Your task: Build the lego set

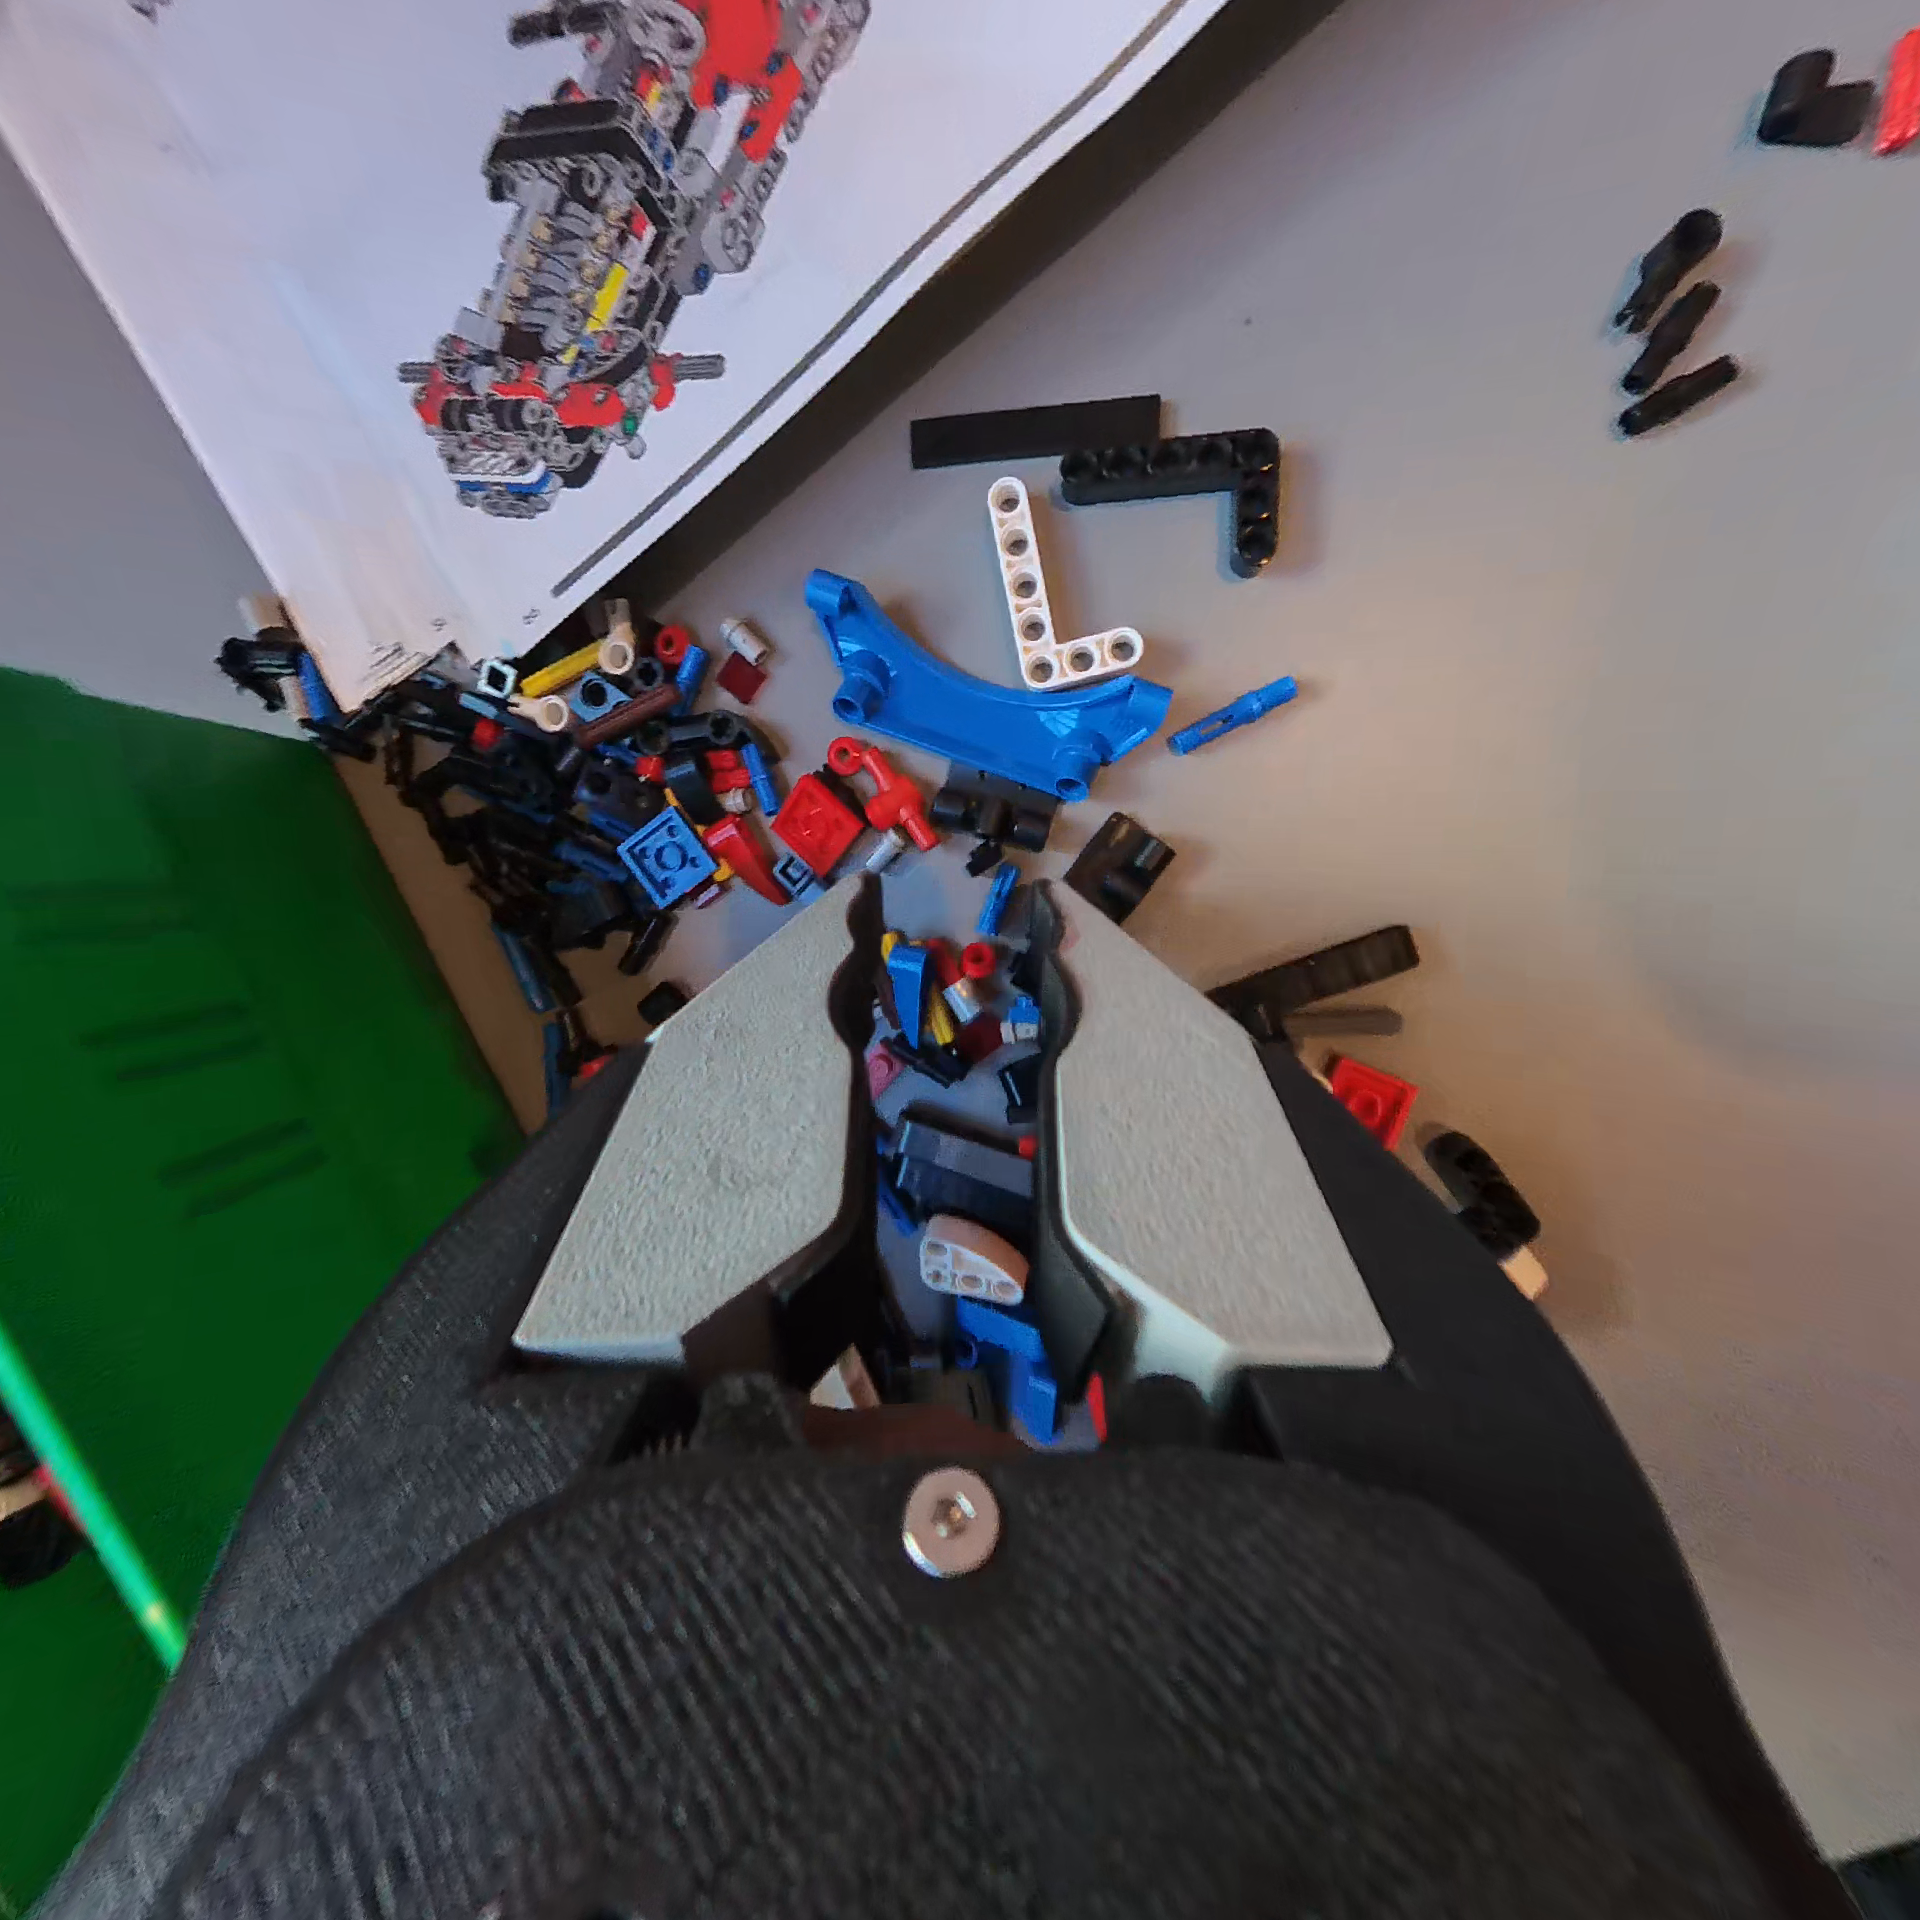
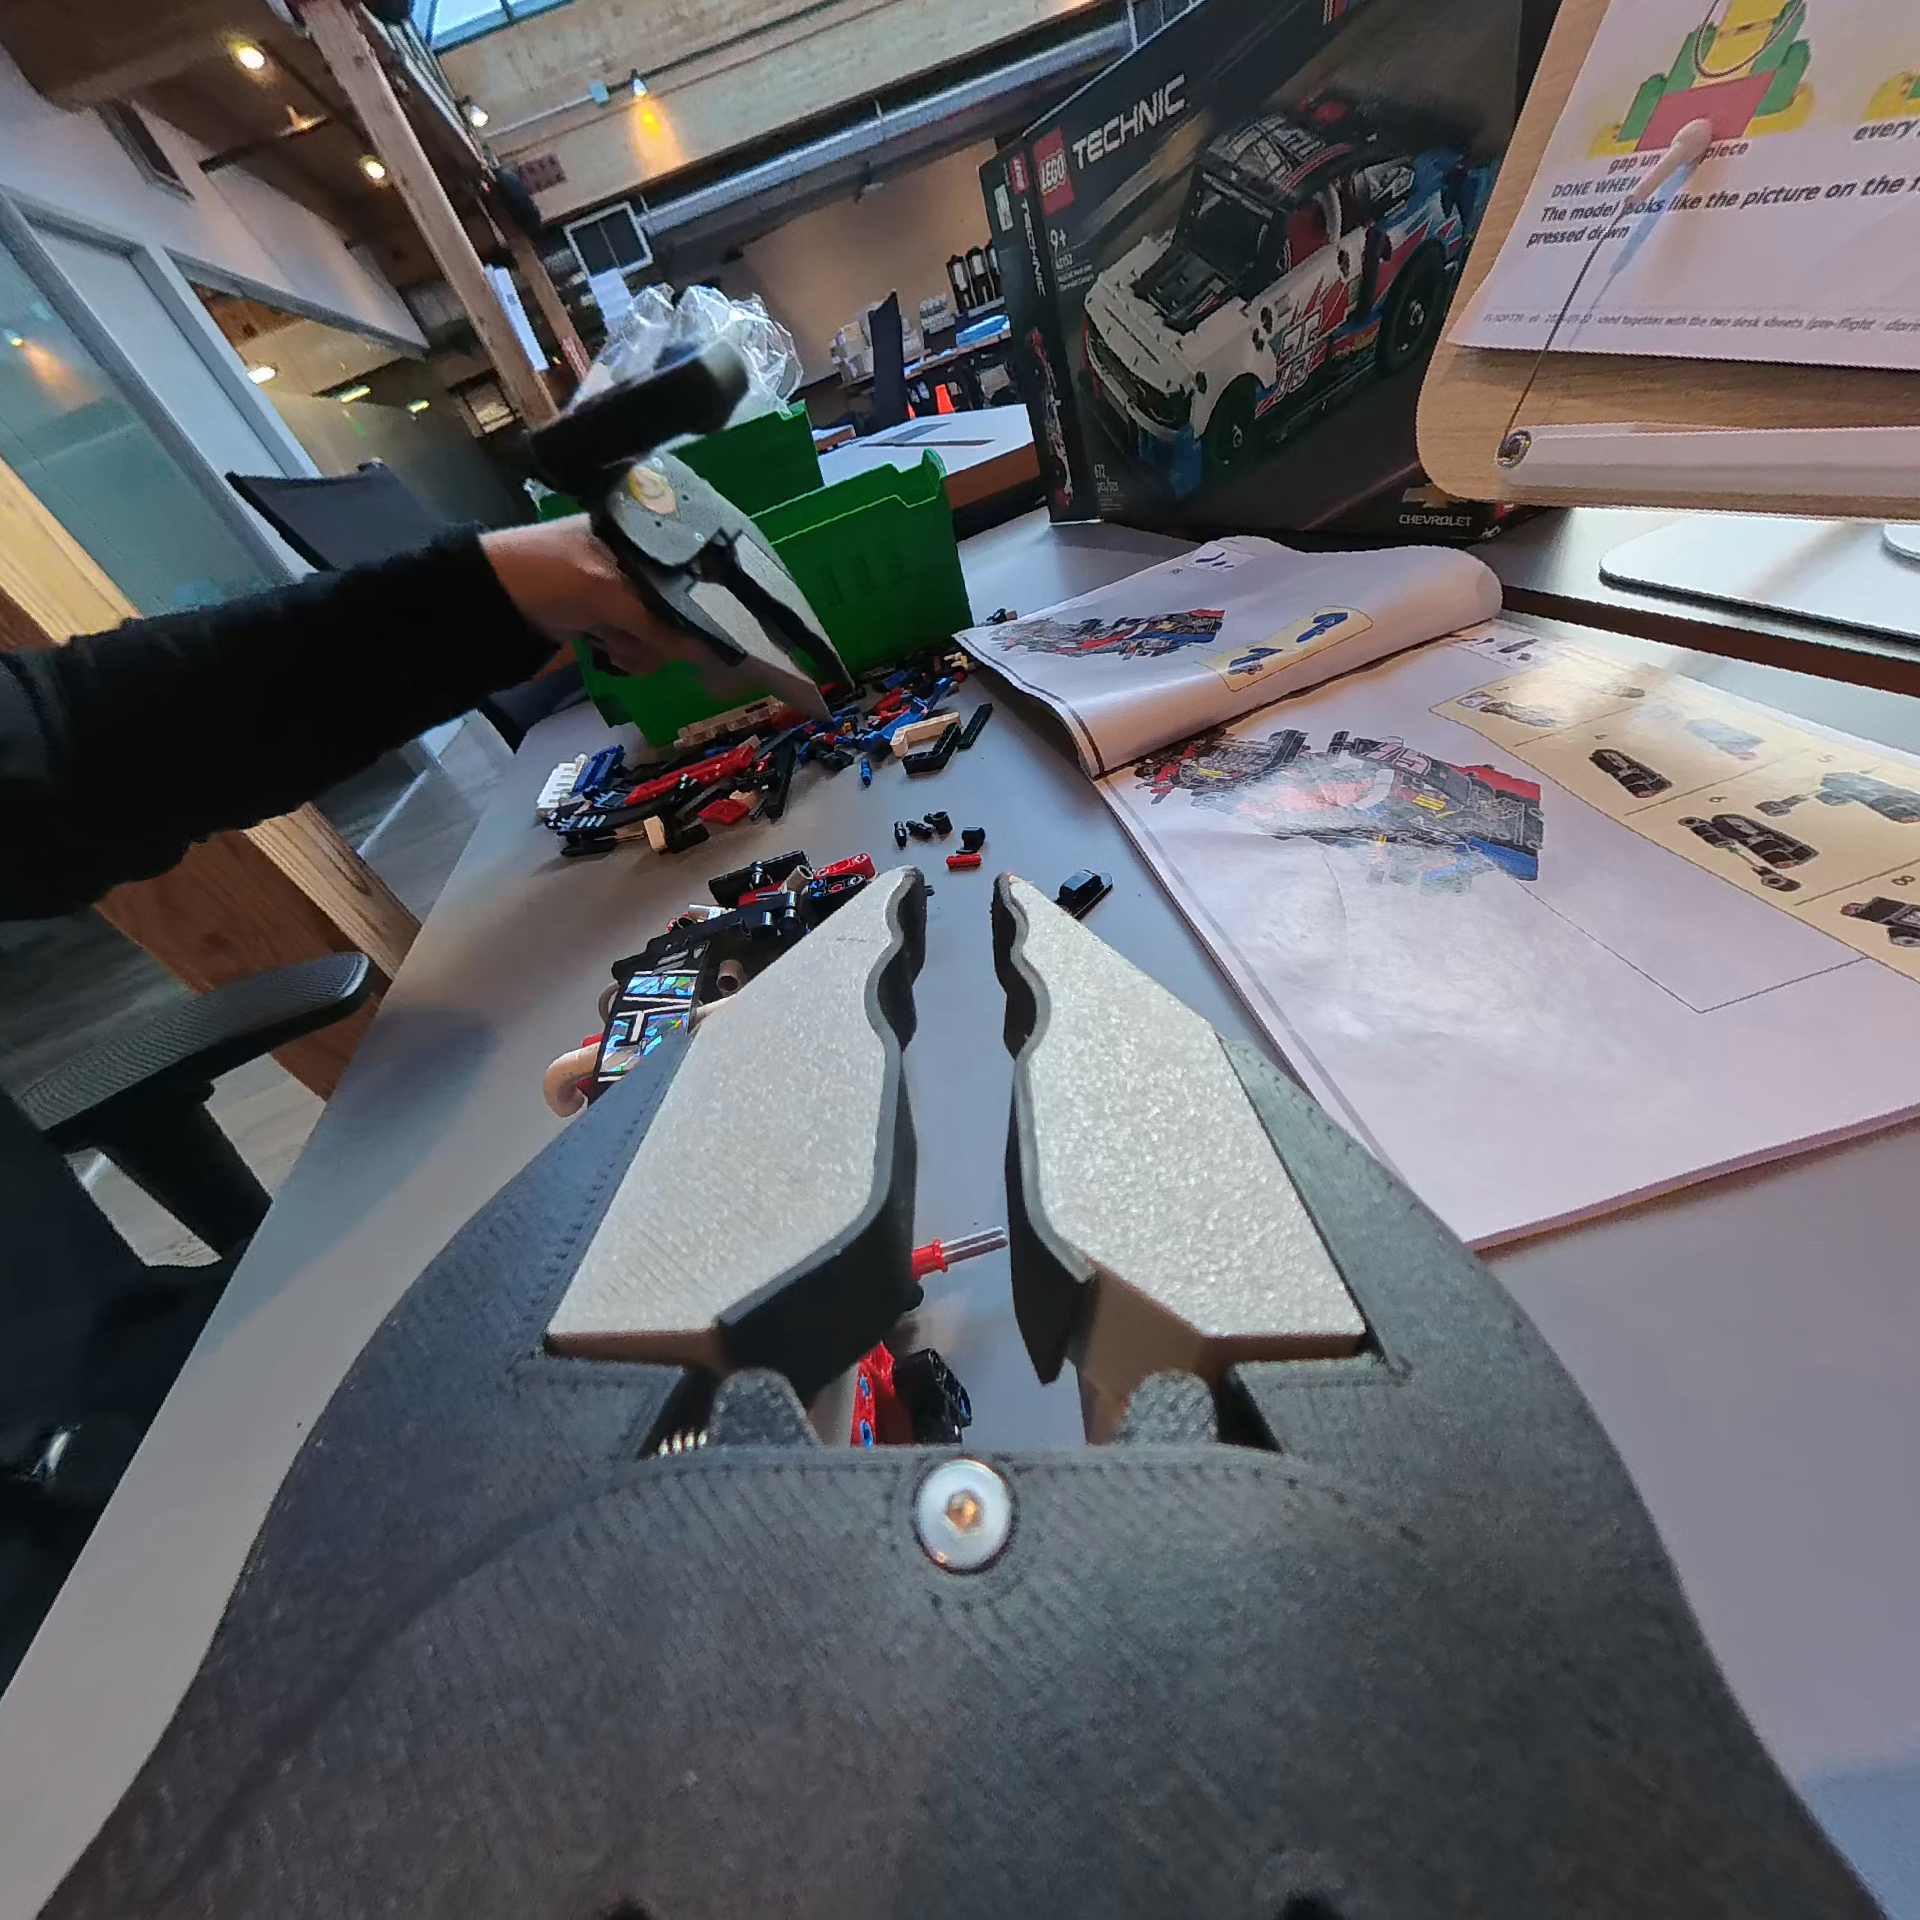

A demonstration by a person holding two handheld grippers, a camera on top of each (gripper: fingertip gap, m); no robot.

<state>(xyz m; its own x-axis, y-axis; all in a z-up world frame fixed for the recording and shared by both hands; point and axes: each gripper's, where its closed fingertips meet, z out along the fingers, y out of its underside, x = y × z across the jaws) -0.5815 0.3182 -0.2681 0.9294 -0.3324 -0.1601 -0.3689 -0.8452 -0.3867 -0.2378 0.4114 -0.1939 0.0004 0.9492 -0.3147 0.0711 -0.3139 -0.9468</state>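
Observation:
My left gripper (image 1: 951,894) is open and empty. It hovers tip-down over a pile of small red, blue and black lego pieces (image 1: 623,790); more pieces show through the gap between its fingers. A blue curved panel (image 1: 977,707), a white L-beam (image 1: 1039,592) and a black L-beam (image 1: 1195,468) lie just beyond the tips. My right gripper (image 2: 954,888) is slightly open and empty, low over the grey table (image 2: 468,1039). A partly built black and red model (image 2: 727,935) lies just left of its fingers. The left gripper (image 2: 821,696) also shows in the right wrist view, held by a hand over the pile (image 2: 779,748).
The open instruction booklet (image 2: 1455,883) lies to the right; it also shows in the left wrist view (image 1: 520,260). A green bin (image 2: 862,561) stands behind the pile, the set's box (image 2: 1247,260) at the back. Black pins (image 1: 1673,322) lie apart. A chair (image 2: 187,1039) stands at the left. The tips of one gripper are about 35 centimetres away from the tips of the other.

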